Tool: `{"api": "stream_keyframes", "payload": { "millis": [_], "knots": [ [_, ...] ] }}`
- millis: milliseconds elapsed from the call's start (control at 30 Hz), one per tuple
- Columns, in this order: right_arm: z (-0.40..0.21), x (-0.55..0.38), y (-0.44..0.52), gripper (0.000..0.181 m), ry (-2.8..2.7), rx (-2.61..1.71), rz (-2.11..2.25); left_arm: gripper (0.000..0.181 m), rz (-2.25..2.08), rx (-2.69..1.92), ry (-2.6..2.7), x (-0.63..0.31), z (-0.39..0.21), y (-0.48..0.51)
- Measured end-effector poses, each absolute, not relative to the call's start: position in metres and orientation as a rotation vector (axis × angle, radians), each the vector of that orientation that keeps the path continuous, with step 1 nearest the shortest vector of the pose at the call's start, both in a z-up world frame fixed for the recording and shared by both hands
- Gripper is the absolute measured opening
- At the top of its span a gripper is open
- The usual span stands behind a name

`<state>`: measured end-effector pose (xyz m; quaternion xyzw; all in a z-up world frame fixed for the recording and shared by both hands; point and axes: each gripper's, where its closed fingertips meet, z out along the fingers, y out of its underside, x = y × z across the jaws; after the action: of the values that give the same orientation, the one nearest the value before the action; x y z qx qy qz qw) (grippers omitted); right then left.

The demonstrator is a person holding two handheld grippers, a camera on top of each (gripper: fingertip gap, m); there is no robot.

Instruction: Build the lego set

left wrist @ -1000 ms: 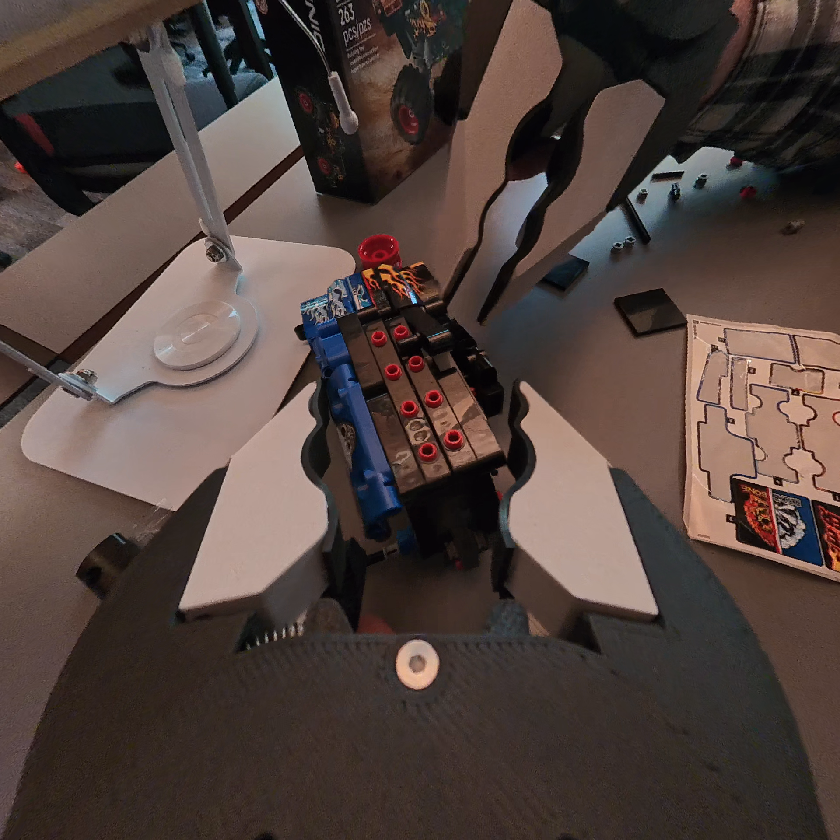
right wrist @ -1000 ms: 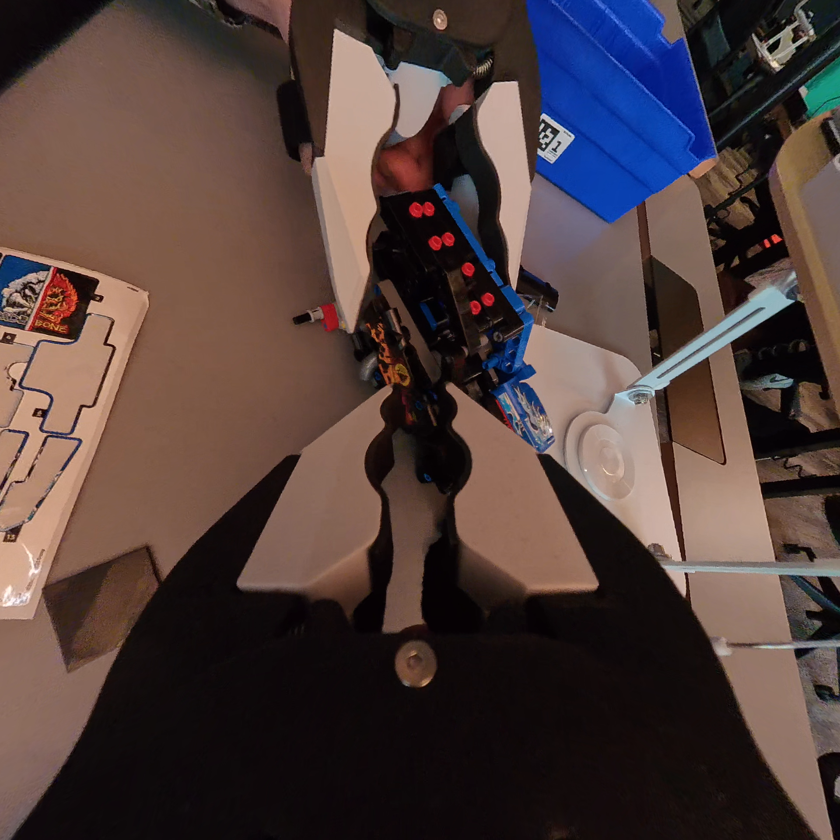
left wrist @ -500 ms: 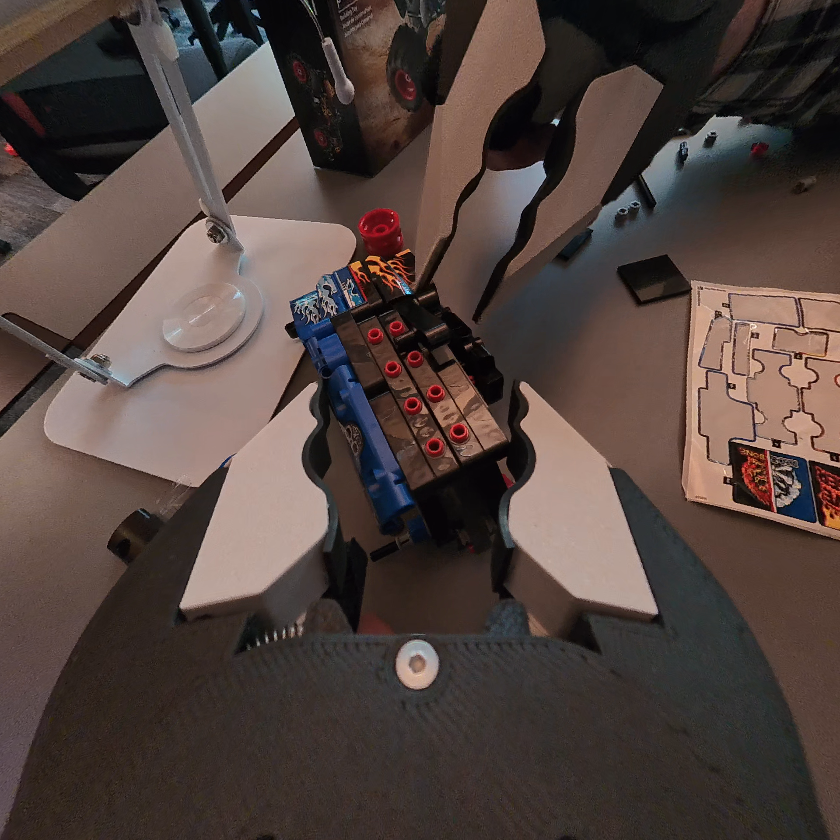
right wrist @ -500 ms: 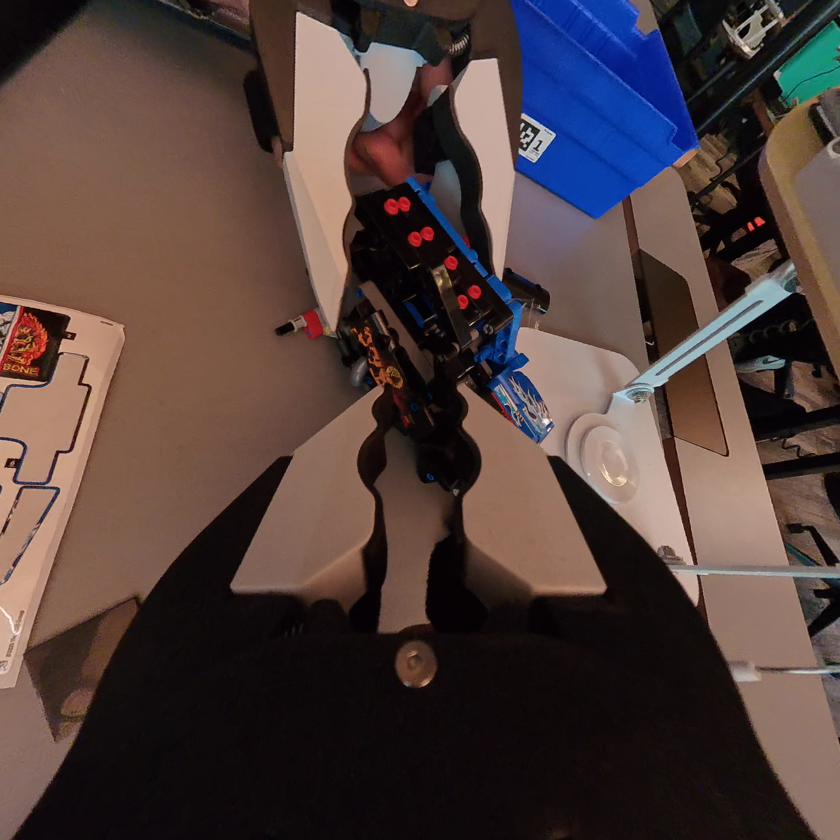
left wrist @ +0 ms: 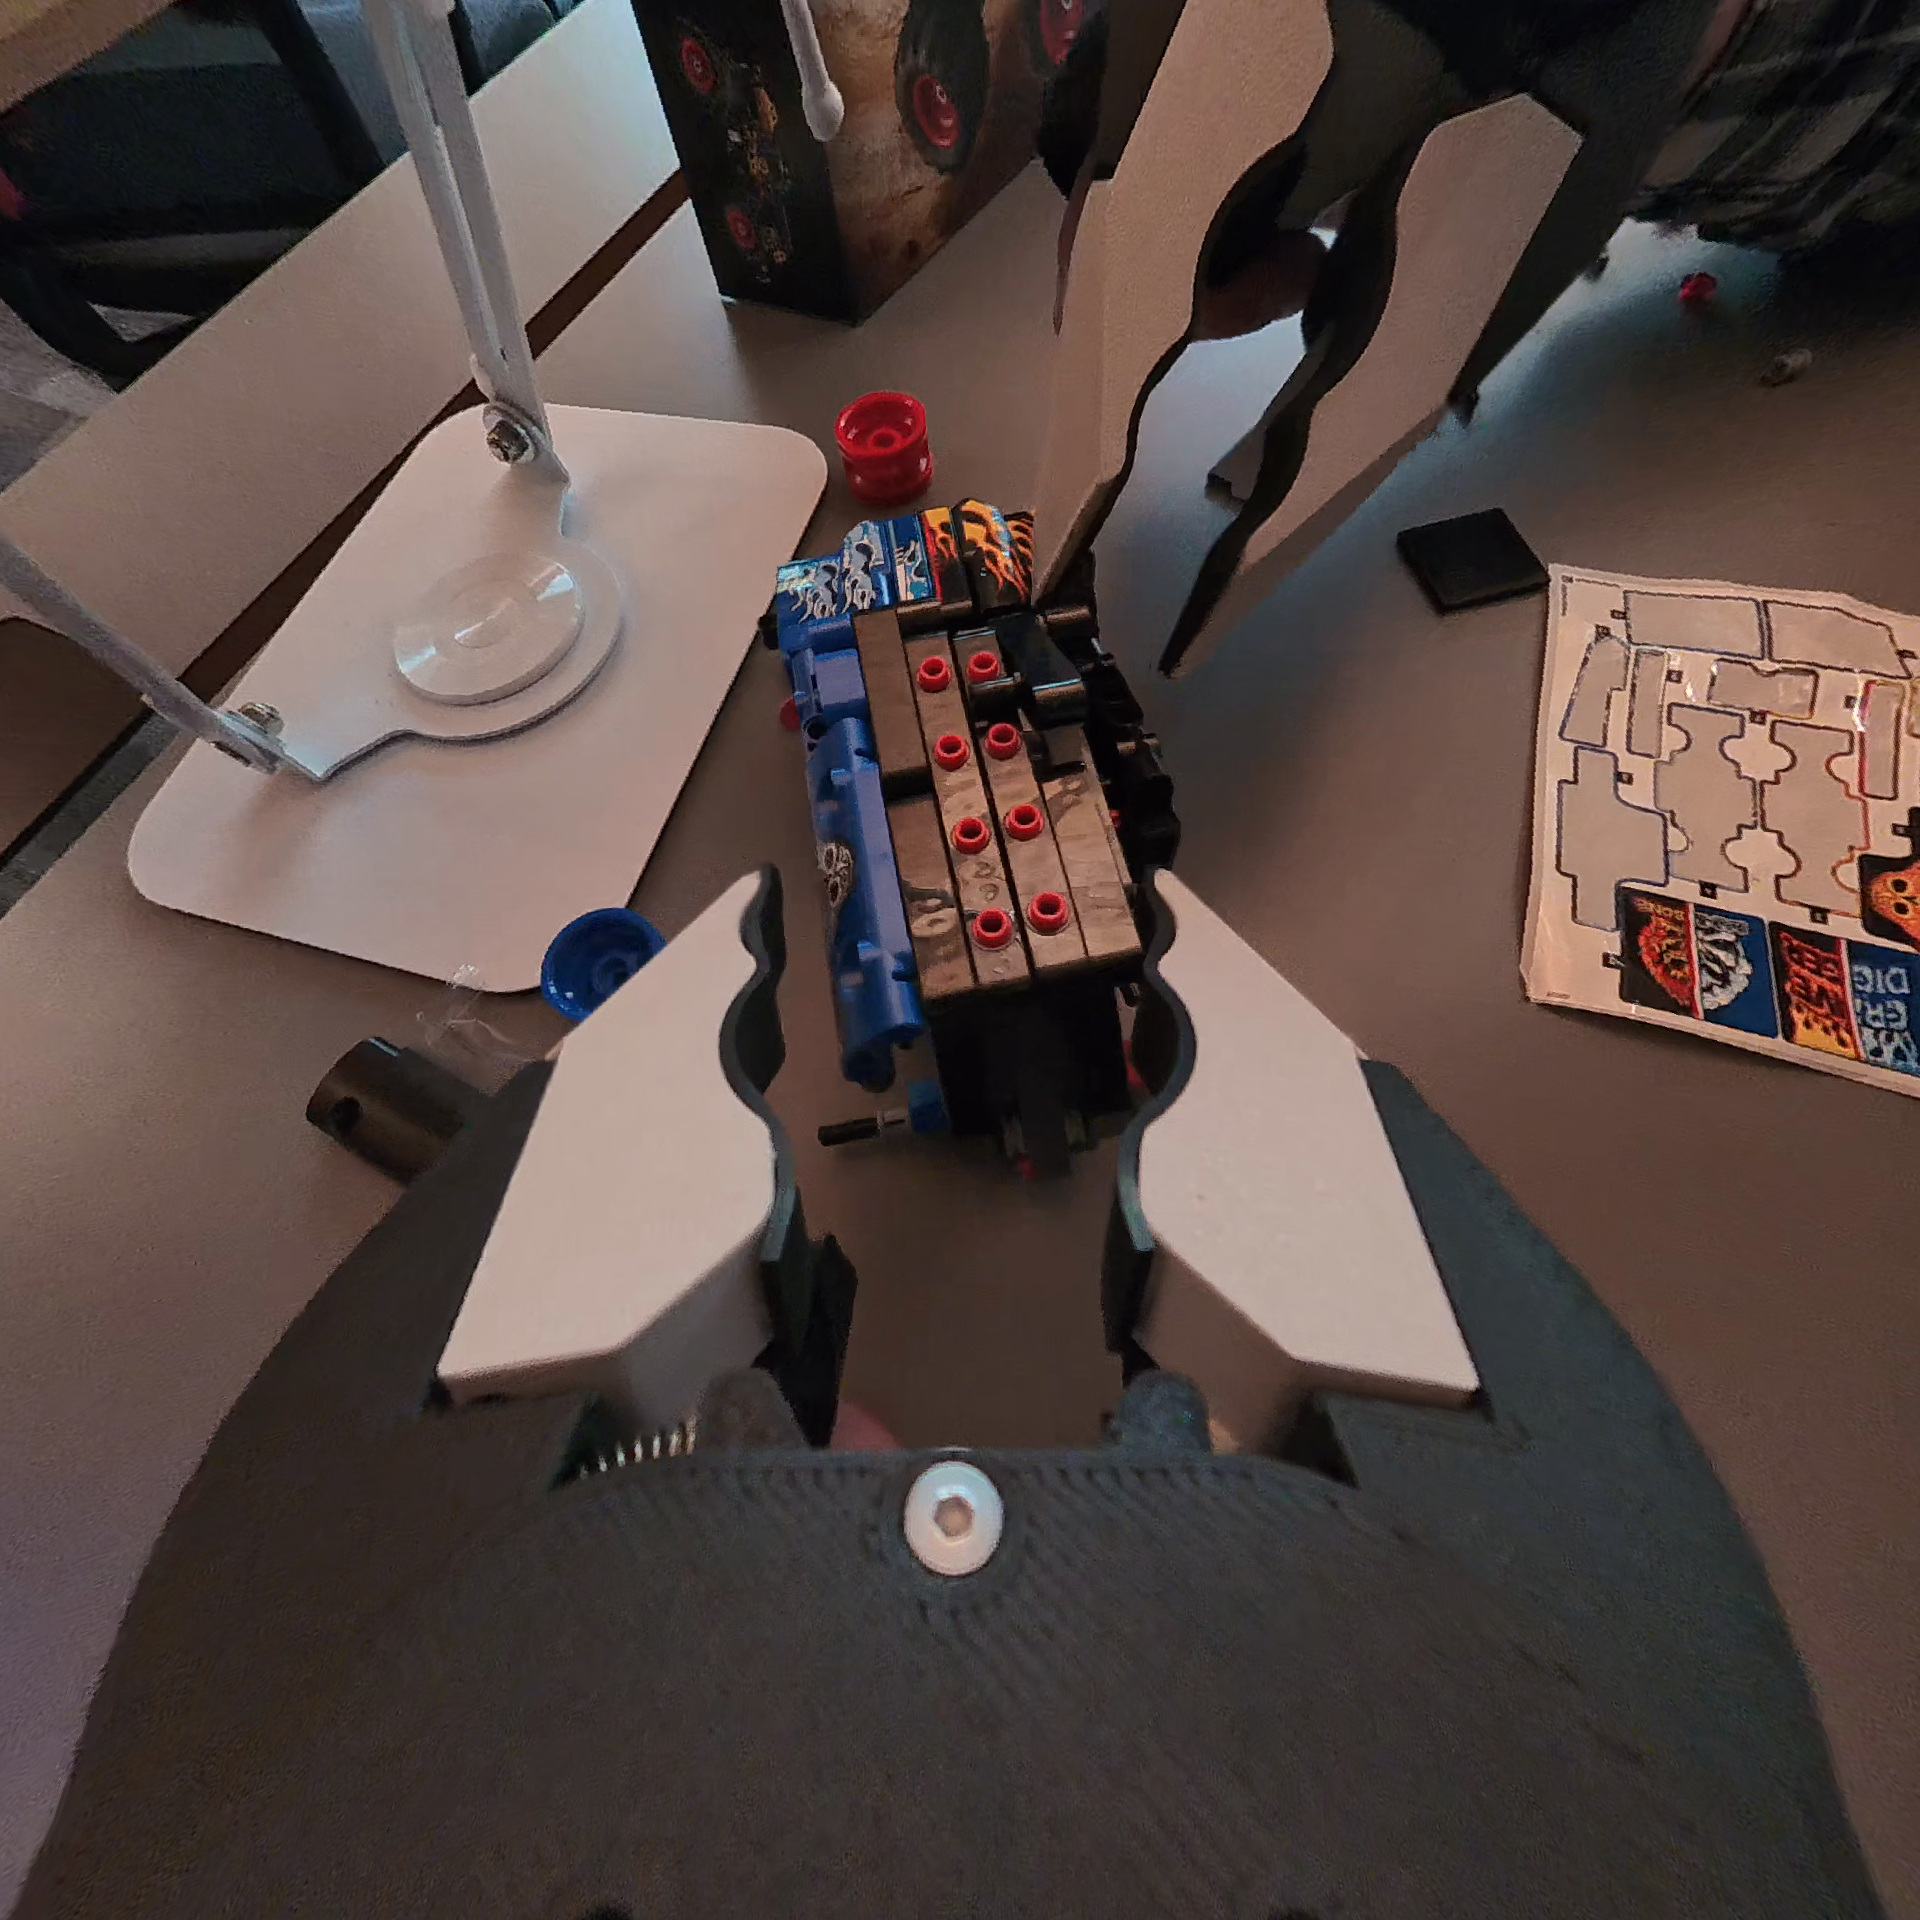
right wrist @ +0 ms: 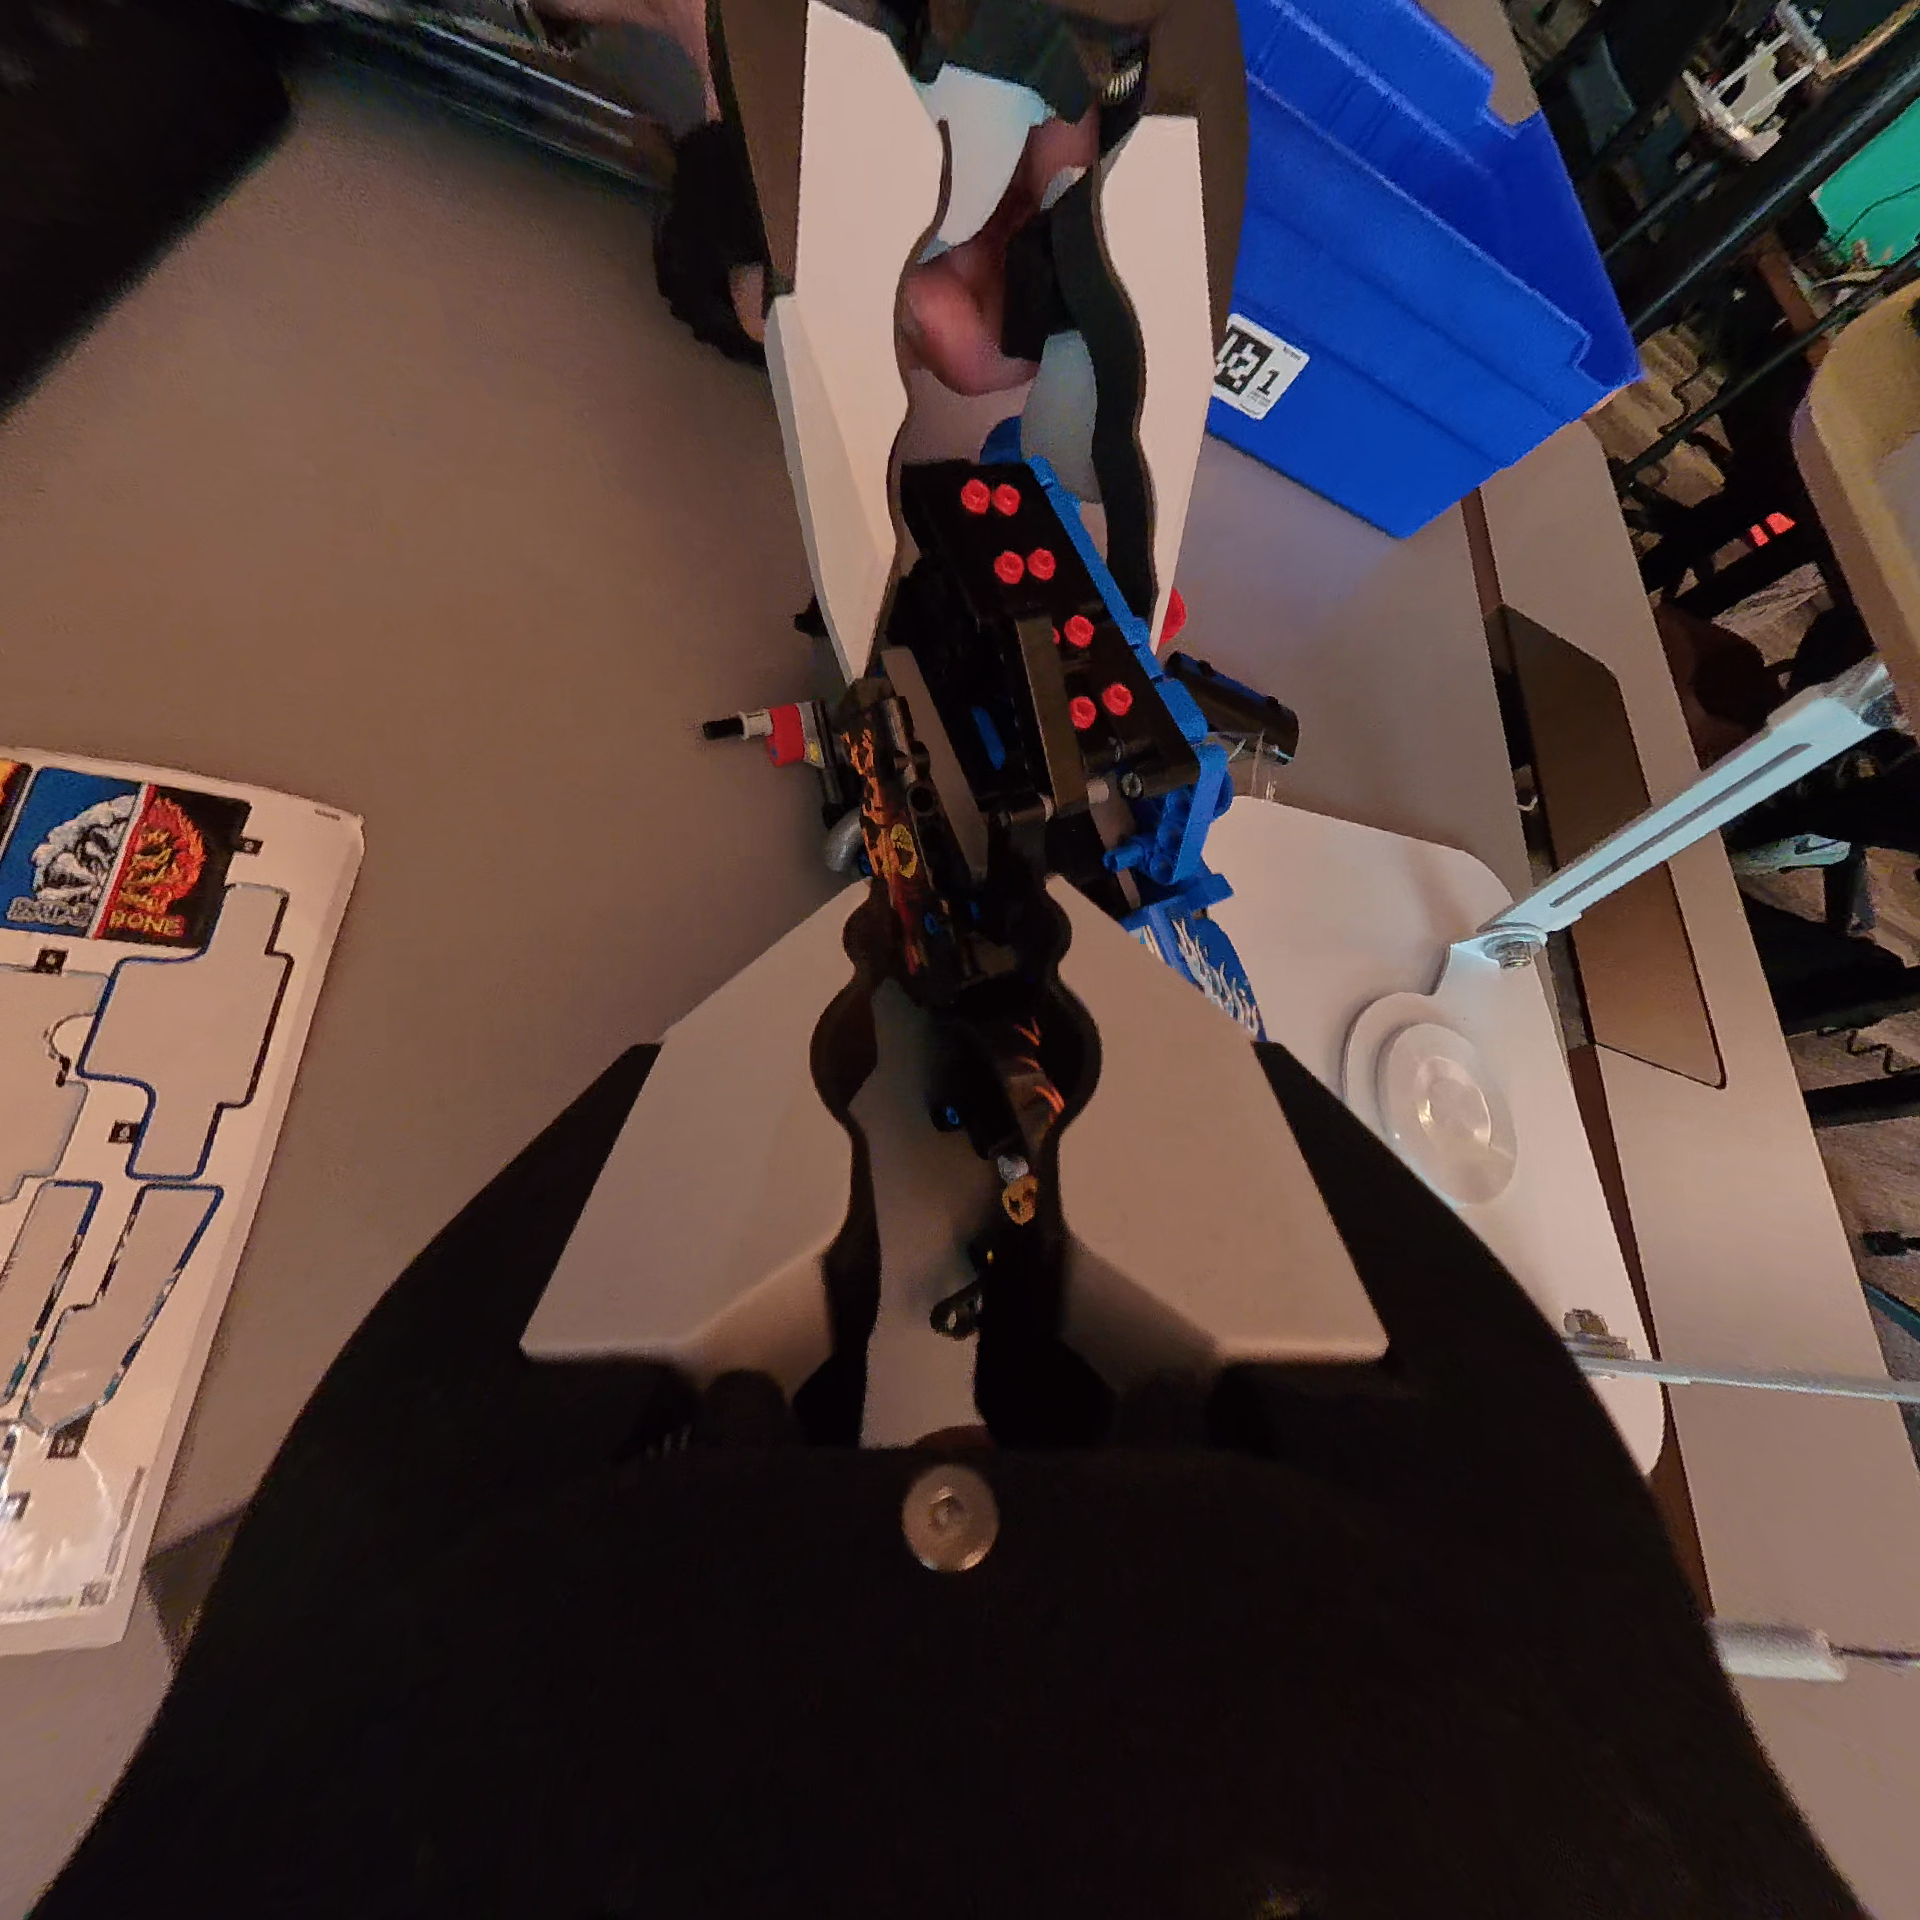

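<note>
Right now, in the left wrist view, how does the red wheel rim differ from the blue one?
Besides colour, the red wheel rim lies past the far end of the lego model, in full view. The blue wheel rim lies beside the left gripper, whose finger hides part of it. Both lie loose on the table by the white stand base, without tyres.

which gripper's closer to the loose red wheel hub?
Right. In the left wrist view the right gripper stands over the model's far end, right beside the red wheel hub. The left gripper is at the model's near end, a model length away.
</note>
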<state>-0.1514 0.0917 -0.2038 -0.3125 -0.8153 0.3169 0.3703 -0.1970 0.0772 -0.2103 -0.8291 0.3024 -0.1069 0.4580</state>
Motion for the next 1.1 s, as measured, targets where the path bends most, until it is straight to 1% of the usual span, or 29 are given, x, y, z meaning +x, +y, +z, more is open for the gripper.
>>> {"api": "stream_keyframes", "payload": {
  "millis": [133,233,300,367,433,633,800,933,967,1033,1067,1100],
  "knots": [
    [-0.202,-0.157,0.095,0.019,-2.048,-0.837,0.786,0.066,-0.287,-2.039,0.732,-0.195,-0.212,0.079],
    [-0.201,-0.159,0.095,0.016,-2.041,-0.848,0.756,0.071,-0.266,-2.046,0.730,-0.196,-0.213,0.080],
    [-0.196,-0.158,0.094,0.006,-2.027,-0.807,0.722,0.076,-0.242,-2.058,0.730,-0.197,-0.214,0.081],
    [-0.187,-0.155,0.086,0.000,-2.028,-0.725,0.693,0.078,-0.227,-2.061,0.730,-0.197,-0.214,0.081],
    [-0.188,-0.154,0.073,0.000,-2.052,-0.665,0.691,0.077,-0.226,-2.059,0.736,-0.196,-0.215,0.081],
    [-0.202,-0.163,0.066,0.000,-2.055,-0.675,0.659,0.068,-0.243,-2.061,0.752,-0.193,-0.216,0.079],
    [-0.203,-0.162,0.065,0.000,-2.071,-0.689,0.673,0.066,-0.269,-2.063,0.760,-0.191,-0.217,0.077],
    [-0.178,-0.164,0.066,0.000,-1.977,-0.724,0.785,0.065,-0.259,-2.061,0.770,-0.190,-0.217,0.078],
    [-0.174,-0.168,0.072,0.002,-1.951,-0.751,0.775,0.065,-0.262,-2.062,0.772,-0.189,-0.217,0.078],
    [-0.182,-0.174,0.083,0.013,-1.959,-0.799,0.680,0.065,-0.266,-2.061,0.779,-0.186,-0.217,0.078],
    [-0.185,-0.177,0.086,0.015,-1.951,-0.790,0.633,0.065,-0.265,-2.061,0.781,-0.185,-0.217,0.079],
    [-0.186,-0.178,0.087,0.013,-1.938,-0.767,0.595,0.065,-0.259,-2.062,0.784,-0.185,-0.218,0.079]
  ]
}}
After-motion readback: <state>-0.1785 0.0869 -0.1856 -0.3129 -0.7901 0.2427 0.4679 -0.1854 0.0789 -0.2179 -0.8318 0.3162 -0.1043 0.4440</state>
